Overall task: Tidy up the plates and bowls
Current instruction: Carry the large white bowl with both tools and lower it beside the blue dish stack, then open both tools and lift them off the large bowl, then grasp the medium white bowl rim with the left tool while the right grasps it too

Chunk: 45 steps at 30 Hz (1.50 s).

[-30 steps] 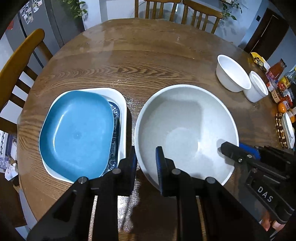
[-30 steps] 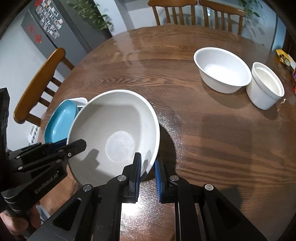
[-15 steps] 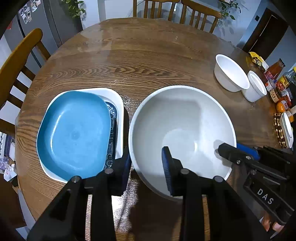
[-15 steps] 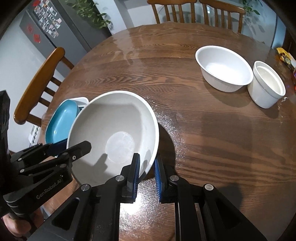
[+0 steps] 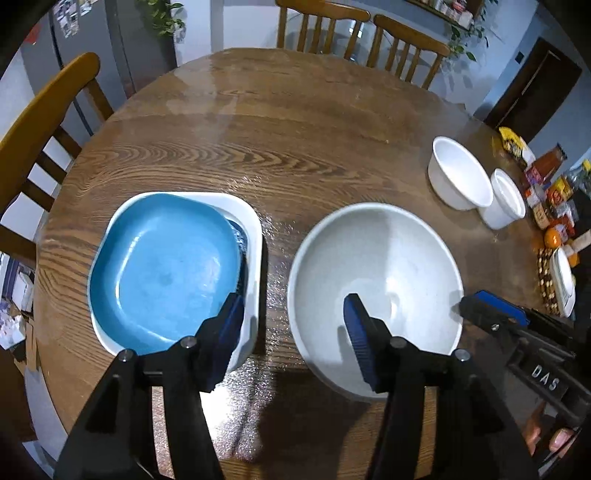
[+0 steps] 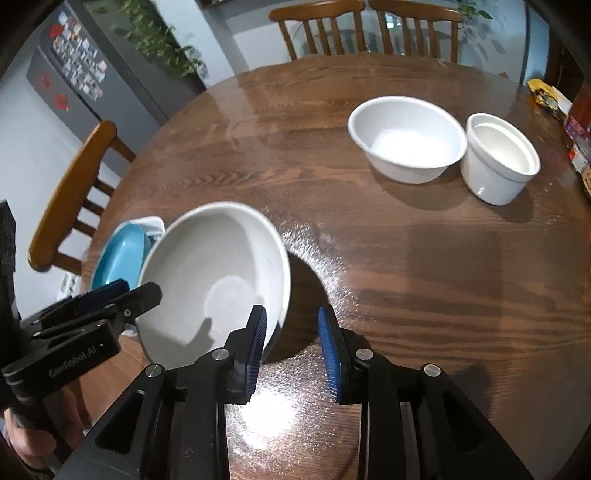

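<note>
A large white speckled bowl (image 5: 384,273) rests on the round wooden table (image 5: 288,133); it also shows in the right wrist view (image 6: 218,273). My left gripper (image 5: 293,325) is open, its jaws straddling the gap between the bowl and a stack of plates: a blue plate (image 5: 166,269) on a white rectangular dish (image 5: 255,236). My right gripper (image 6: 291,339) is open and empty at the bowl's right rim. A medium white bowl (image 6: 406,136) and a small white cup-bowl (image 6: 498,158) stand at the far right.
Wooden chairs stand at the left (image 5: 40,122) and far side (image 5: 325,26). Jars, packets and fruit (image 5: 554,199) crowd the right table edge. A grey fridge (image 6: 85,70) stands behind on the left.
Both grippers opened and let go of the large bowl's rim. The bowl now rests flat on the table. Both grippers drew back a little.
</note>
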Tool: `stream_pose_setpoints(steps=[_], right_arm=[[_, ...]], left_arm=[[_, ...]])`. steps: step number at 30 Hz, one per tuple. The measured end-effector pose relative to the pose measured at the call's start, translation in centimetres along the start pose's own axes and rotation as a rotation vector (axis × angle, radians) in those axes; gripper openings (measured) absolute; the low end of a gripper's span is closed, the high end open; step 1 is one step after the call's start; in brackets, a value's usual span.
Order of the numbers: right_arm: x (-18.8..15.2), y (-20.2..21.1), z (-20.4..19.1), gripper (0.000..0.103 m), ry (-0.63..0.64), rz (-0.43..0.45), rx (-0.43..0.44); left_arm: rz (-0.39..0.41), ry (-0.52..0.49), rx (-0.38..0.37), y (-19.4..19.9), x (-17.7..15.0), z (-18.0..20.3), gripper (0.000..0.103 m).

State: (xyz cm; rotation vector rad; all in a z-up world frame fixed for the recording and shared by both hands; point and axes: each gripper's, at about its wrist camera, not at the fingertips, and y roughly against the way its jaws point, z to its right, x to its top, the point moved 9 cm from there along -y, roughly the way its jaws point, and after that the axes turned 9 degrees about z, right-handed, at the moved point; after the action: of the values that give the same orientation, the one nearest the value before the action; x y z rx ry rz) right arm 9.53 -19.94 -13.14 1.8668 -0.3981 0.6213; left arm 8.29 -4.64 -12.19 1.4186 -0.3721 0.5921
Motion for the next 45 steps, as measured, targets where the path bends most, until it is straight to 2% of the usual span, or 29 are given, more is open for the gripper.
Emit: stream_pose_setpoints(steps=[4, 6, 7, 16, 23, 30, 34, 40, 43, 45], right_arm=[[0.9, 1.2, 2.2, 0.029, -0.055, 0.042, -0.019], [1.2, 1.7, 3.6, 0.030, -0.092, 0.056, -0.036], [1.4, 2.1, 4.5, 0.030, -0.113, 0.065, -0.049], [1.7, 4.2, 9.5, 0.030, -0.227, 0.116, -0.114], [3.6, 4.6, 11.3, 0.030, -0.278, 0.146, -0.099], [6.4, 3.1, 11.8, 0.030, -0.287, 0.143, -0.065], [7.6, 0.3, 12.5, 0.030, -0.335, 0.108, -0.043], [8.7, -3.5, 12.8, 0.030, -0.378, 0.087, -0.026], [8.9, -4.7, 13.0, 0.030, -0.401, 0.073, -0.016], [8.9, -5.3, 13.1, 0.030, -0.409, 0.069, -0.022]], left_arm=[[0.039, 0.000, -0.006, 1.6, 1.1, 0.3, 0.058], [0.050, -0.004, -0.017, 2.1, 1.3, 0.8, 0.067], [0.058, -0.007, -0.032, 2.3, 1.5, 1.5, 0.068], [0.069, -0.070, -0.093, 1.6, 3.2, 6.9, 0.069], [0.069, -0.092, -0.098, -0.7, 5.1, 11.3, 0.069], [0.085, -0.144, -0.070, -3.5, 7.9, 14.7, 0.069], [0.047, -0.155, -0.021, -7.0, 9.1, 15.1, 0.068], [-0.011, -0.156, 0.003, -10.8, 9.7, 15.9, 0.067], [-0.021, -0.180, 0.023, -11.8, 9.8, 16.2, 0.055], [-0.045, -0.179, 0.022, -12.6, 9.7, 16.3, 0.043]])
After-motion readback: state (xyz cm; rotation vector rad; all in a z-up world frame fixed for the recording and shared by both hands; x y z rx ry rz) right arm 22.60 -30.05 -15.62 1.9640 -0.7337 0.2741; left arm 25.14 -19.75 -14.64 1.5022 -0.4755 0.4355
